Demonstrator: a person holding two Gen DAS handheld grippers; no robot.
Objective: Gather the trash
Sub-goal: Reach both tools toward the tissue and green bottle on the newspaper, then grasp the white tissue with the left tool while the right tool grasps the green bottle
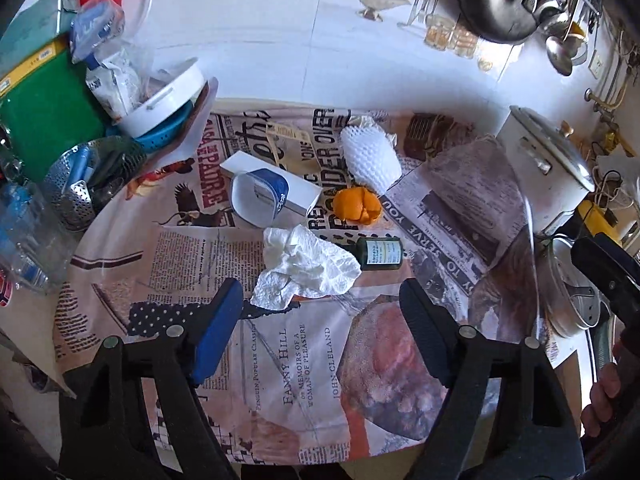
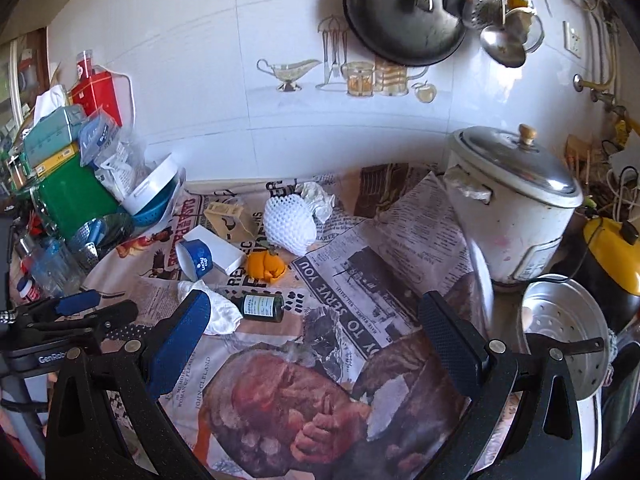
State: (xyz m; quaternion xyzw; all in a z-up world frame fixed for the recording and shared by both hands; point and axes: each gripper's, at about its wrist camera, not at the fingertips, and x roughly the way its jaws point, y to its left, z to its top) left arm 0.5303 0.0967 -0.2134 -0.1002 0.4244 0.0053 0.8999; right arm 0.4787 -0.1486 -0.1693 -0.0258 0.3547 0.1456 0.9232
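Trash lies on a newspaper-print tablecloth [image 1: 304,380]. A crumpled white tissue [image 1: 308,266] sits just beyond my open left gripper [image 1: 322,300]. Next to it lie a small dark green bottle [image 1: 379,254], an orange peel [image 1: 356,206], a tipped blue-and-white cup [image 1: 260,196] against a white box [image 1: 276,178], and a white foam net [image 1: 370,152]. My right gripper [image 2: 316,320] is open and empty, above the cloth, with the tissue [image 2: 222,312] and bottle [image 2: 262,307] near its left finger. The left gripper [image 2: 76,312] shows at the right wrist view's left edge.
A white rice cooker [image 2: 516,208], a metal steamer lid [image 2: 564,328] and a yellow appliance [image 2: 612,256] stand at right. Piled boxes, a green container [image 1: 48,116], a colander [image 1: 92,176] and a white tray [image 1: 168,100] crowd the left. Pans hang on the tiled wall [image 2: 280,20].
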